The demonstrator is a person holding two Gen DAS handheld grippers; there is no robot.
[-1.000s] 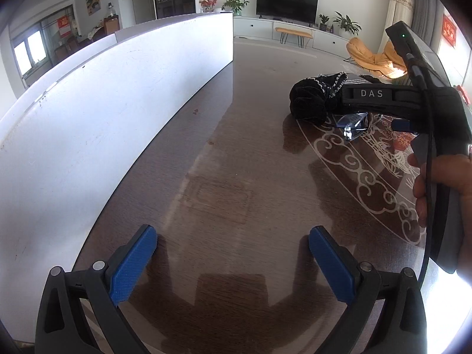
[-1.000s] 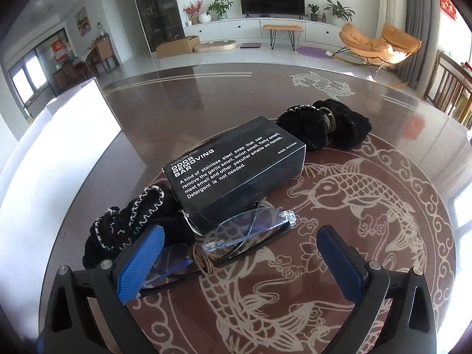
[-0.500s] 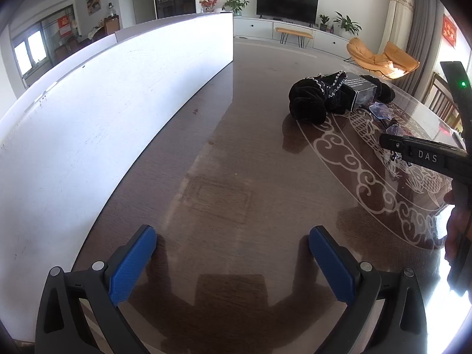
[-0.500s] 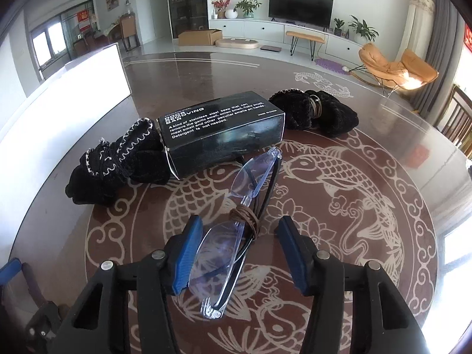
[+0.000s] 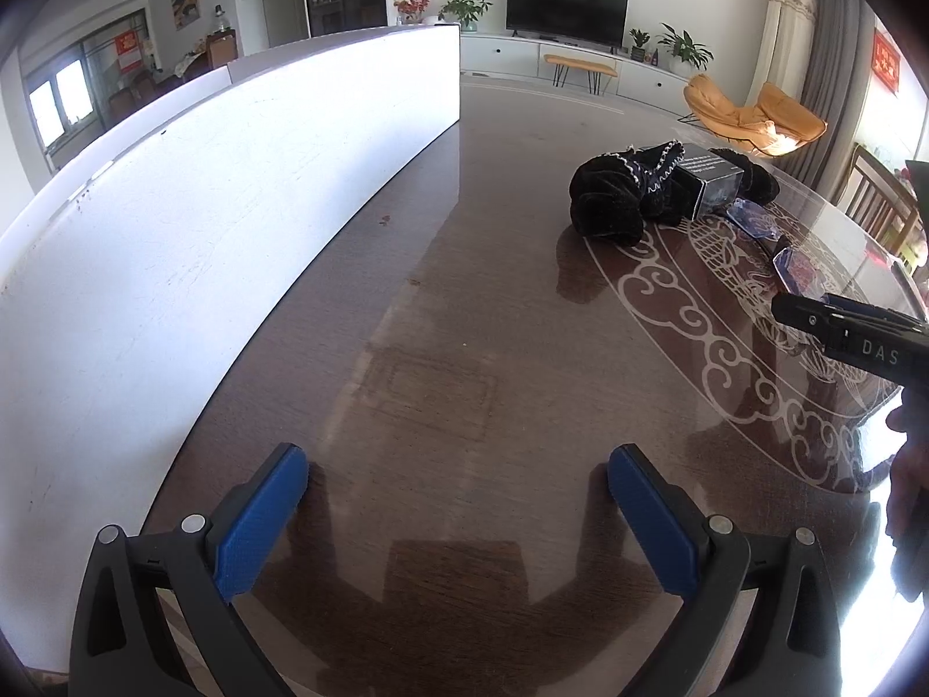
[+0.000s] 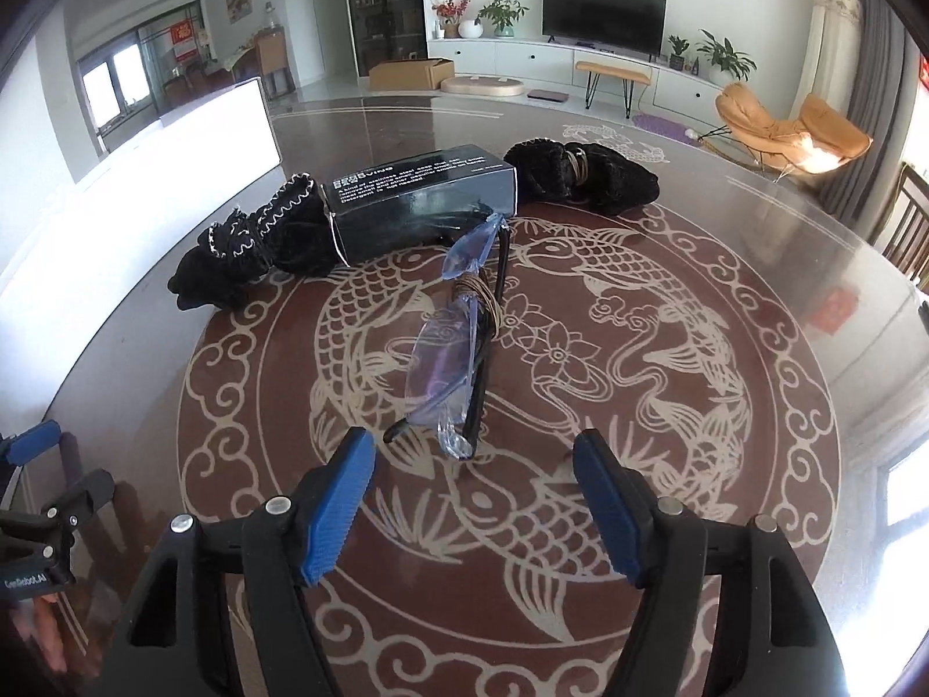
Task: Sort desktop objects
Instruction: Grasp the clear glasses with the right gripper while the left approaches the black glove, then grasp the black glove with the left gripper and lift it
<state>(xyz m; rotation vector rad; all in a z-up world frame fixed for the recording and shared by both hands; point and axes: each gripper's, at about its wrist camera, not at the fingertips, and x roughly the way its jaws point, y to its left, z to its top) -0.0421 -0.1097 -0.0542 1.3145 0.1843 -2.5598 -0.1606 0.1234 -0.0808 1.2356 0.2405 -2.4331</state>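
Right hand-held gripper (image 6: 473,479) half open, empty, just short of clear-lensed black-armed glasses (image 6: 458,342) on brown patterned desk (image 6: 755,302), left hand-held gripper (image 5: 458,499) wide open, empty, black printed box (image 6: 421,203) behind.

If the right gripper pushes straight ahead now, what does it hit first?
Most likely the folded glasses, lying just ahead of the open right gripper. The black box sits behind them; depth is uncertain.

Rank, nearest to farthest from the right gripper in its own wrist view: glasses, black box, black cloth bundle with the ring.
1. Glasses, just ahead of the right gripper.
2. Black box, beyond them, slightly left.
3. Black cloth bundle with the ring, farthest, behind-right of the box.
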